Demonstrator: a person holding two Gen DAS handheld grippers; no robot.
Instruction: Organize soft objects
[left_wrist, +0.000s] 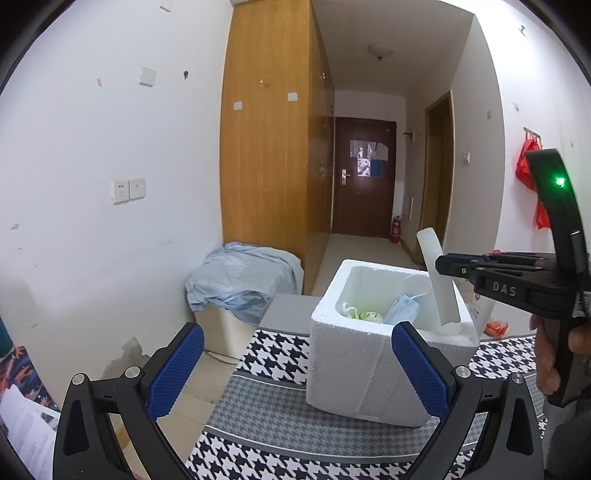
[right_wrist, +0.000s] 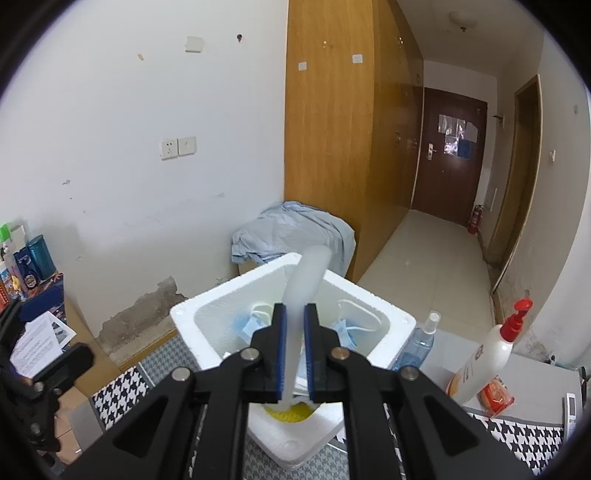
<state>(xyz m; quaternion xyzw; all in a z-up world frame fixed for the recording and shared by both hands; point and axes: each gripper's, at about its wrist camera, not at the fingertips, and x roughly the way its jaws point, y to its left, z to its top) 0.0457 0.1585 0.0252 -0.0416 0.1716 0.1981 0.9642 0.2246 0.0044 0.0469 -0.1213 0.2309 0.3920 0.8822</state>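
Observation:
A white foam box (left_wrist: 369, 369) stands on a houndstooth cloth (left_wrist: 280, 435). Inside lie blue face masks (left_wrist: 402, 308) and a yellow-green soft item (left_wrist: 364, 316). My right gripper (right_wrist: 294, 354) is shut on a white foam strip (right_wrist: 304, 284) and holds it upright over the box (right_wrist: 207, 314); masks (right_wrist: 247, 326) show inside. In the left wrist view the strip (left_wrist: 437, 277) leans into the box's right side, held by the right gripper (left_wrist: 448, 266). My left gripper (left_wrist: 295, 369) is open and empty, in front of the box.
A bin draped with light blue cloth (left_wrist: 243, 280) stands by the wooden wardrobe (left_wrist: 269, 140). A white pump bottle (right_wrist: 487, 354), a clear spray bottle (right_wrist: 419, 343) and a red packet (right_wrist: 495, 397) stand right of the box. Papers and tins (right_wrist: 33, 266) are at left.

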